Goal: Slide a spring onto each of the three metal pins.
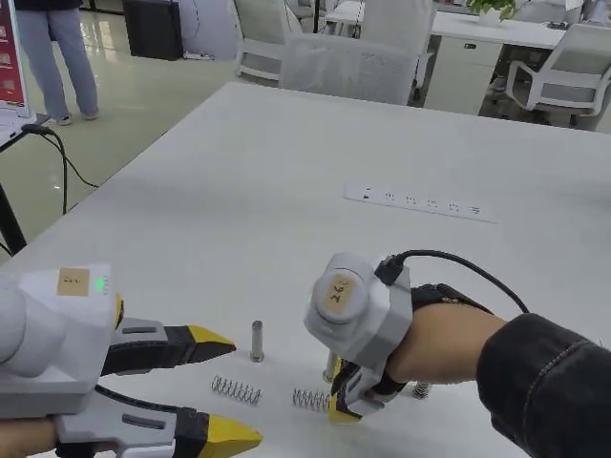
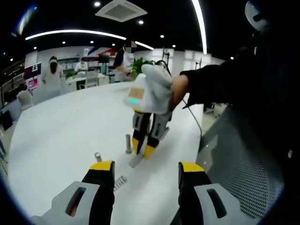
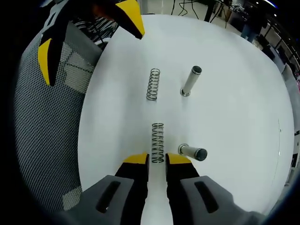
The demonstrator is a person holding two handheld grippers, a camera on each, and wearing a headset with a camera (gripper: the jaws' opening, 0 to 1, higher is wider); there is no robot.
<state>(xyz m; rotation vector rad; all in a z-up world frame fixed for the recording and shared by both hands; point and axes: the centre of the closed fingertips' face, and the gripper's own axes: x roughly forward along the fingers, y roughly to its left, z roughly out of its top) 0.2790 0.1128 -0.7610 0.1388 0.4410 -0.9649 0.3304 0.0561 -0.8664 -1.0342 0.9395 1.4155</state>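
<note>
Bottom centre of the right gripper view, the narrow right claw (image 3: 157, 160) is straddling, perhaps pinching, the near end of a spring (image 3: 158, 138) lying lengthwise up-frame on the counter (image 3: 234, 108), while the left claw (image 2: 146, 167) is hanging wide.

left gripper (image 1: 242, 387) jaws wide, right gripper (image 3: 158, 158) jaws narrowed

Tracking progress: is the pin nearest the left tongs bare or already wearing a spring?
Bare: the pin stands upright, no coils around it; a spring lies flat nearby.
</note>
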